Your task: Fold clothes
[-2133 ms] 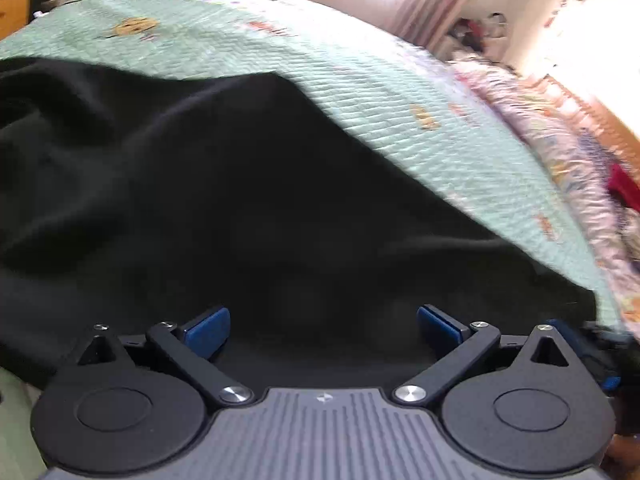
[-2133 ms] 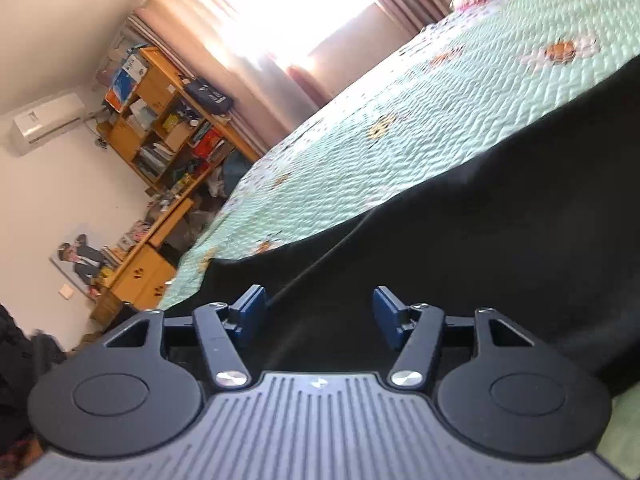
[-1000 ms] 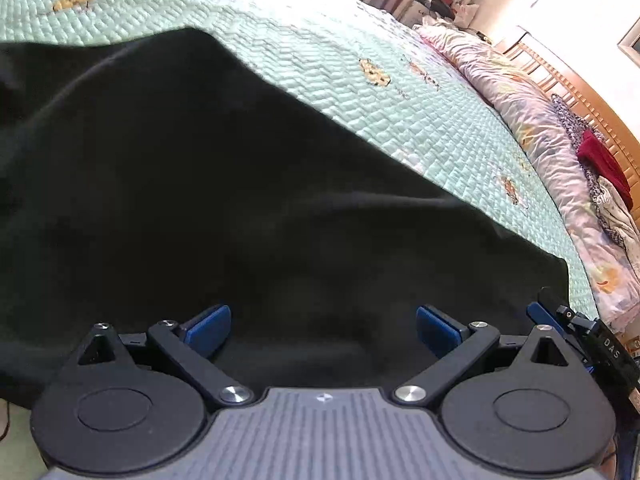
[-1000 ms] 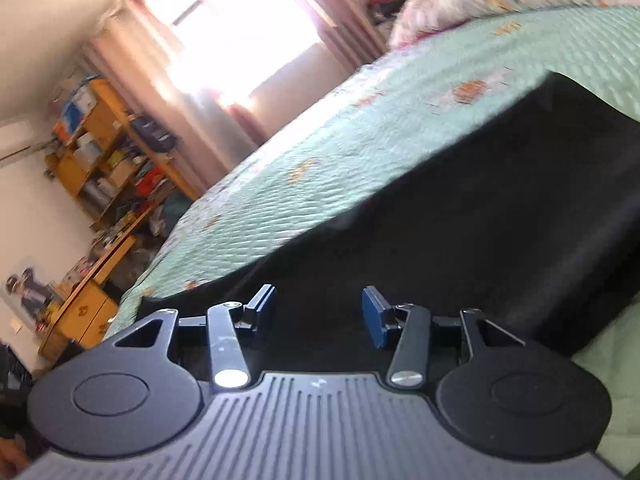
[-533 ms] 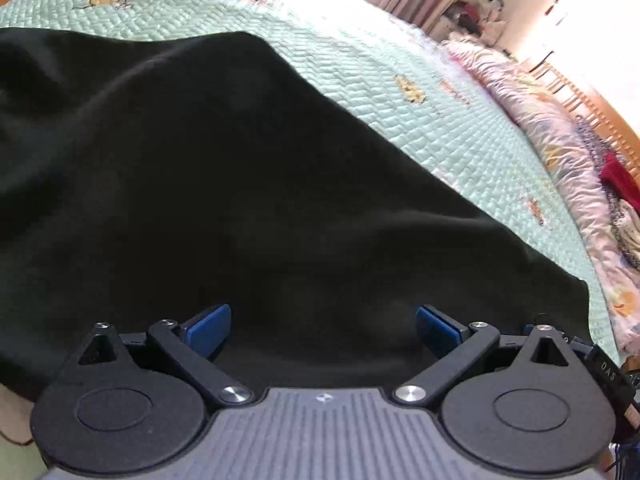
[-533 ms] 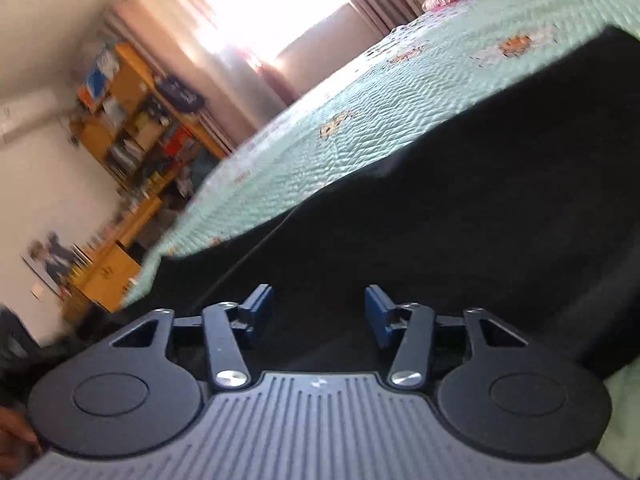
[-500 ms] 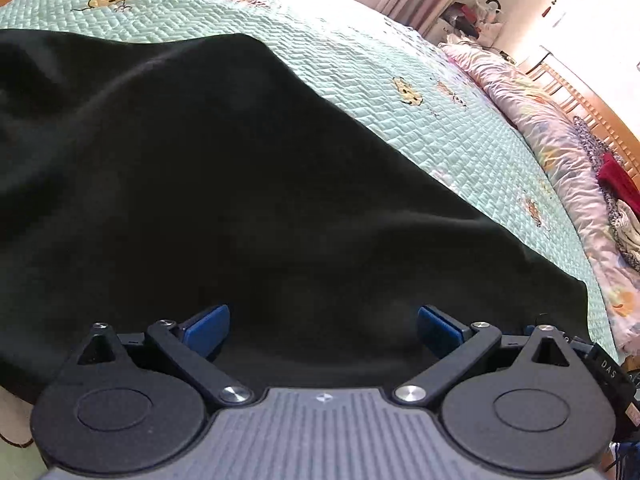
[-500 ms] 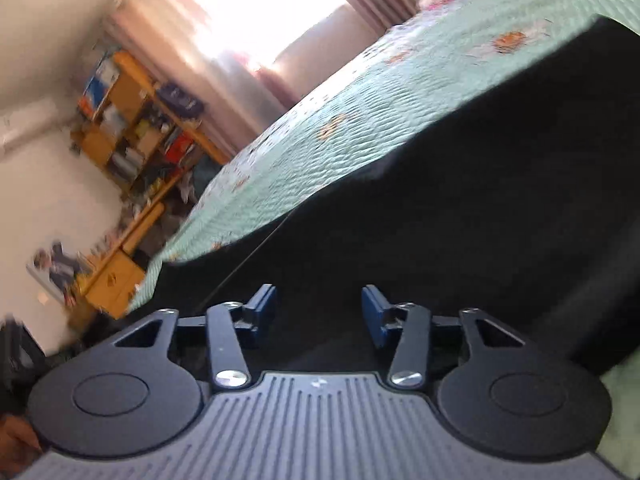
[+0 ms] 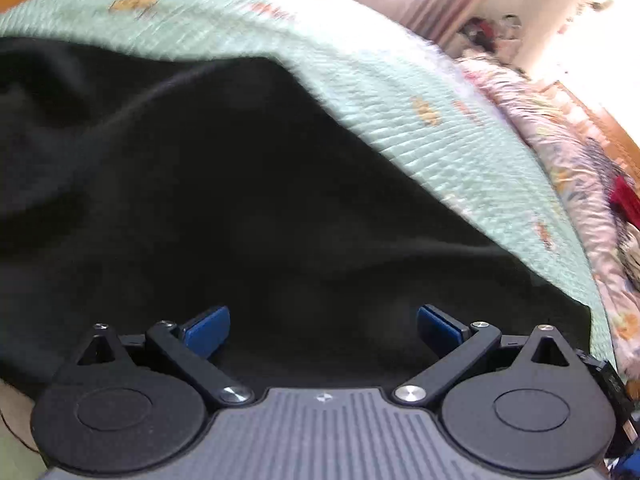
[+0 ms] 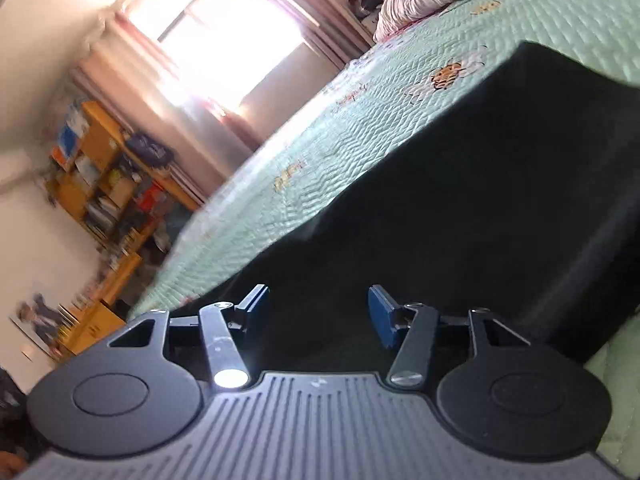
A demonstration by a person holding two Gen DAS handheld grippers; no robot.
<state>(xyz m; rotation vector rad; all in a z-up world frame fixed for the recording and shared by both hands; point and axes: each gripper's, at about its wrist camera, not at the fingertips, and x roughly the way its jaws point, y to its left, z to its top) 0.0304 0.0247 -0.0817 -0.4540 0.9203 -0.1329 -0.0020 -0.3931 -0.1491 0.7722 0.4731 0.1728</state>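
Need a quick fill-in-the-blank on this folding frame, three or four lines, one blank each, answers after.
1. The garment spread on the bed is ____ in colour.
2. It lies on a quilted bedspread that is pale ____.
3. The left gripper has its blue fingers standing wide ____.
4. In the right wrist view, the wooden shelves stand beside the ____.

Answers: black; green; apart; window

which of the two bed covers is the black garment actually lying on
The mint-green quilted bedspread, printed with small orange motifs. The black garment lies on it; the pink floral quilt is bunched beside it, clear of the garment.
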